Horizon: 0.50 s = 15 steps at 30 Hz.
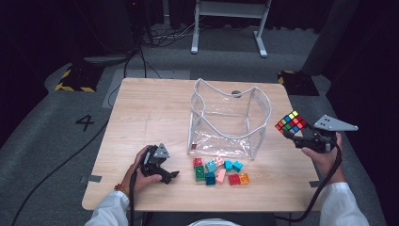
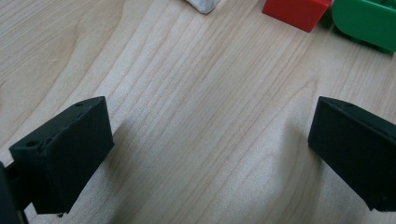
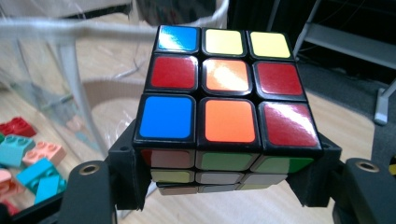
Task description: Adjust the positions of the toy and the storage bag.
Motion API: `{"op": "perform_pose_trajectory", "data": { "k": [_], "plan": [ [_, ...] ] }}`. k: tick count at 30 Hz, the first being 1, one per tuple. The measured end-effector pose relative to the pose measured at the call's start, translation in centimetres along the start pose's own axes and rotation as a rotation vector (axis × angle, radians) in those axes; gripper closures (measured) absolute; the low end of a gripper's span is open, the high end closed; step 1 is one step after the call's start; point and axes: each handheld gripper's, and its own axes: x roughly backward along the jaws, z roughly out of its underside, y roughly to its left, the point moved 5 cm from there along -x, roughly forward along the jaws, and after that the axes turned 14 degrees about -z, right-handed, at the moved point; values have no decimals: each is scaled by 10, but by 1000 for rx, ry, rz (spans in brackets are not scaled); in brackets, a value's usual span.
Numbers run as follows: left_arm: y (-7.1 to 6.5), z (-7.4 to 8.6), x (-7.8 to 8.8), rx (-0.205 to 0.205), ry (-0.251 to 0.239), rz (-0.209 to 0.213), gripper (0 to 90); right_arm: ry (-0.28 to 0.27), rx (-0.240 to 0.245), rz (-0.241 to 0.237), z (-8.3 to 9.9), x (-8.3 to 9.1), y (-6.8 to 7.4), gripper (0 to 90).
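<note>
In the left gripper view the red brick point(image 2: 296, 11) and green brick point(image 2: 366, 21) get chopped by the top edge — the cube's point(image 3: 224, 109) sides sit hidden behind black jaws.

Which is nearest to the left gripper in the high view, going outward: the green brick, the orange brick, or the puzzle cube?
1. Green brick, just right of the left gripper.
2. Orange brick, at the pile's right end.
3. Puzzle cube, far right, held up in the right gripper.

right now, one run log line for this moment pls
right tongs: shut on puzzle cube, raised beside clear bag | left tongs: open on table
</note>
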Motion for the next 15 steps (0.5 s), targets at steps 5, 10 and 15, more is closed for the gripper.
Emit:
{"op": "perform_pose_trajectory", "data": {
  "k": [5, 10, 15],
  "plan": [
    [0, 0, 0, 0, 0, 0, 0, -18, 23, 10, -20, 1, -5, 336],
    [0, 0, 0, 0, 0, 0, 0, -29, 47, 14, -39, 3, -8, 336],
    [0, 0, 0, 0, 0, 0, 0, -40, 66, 16, -56, 4, -10, 336]
  ]
}}
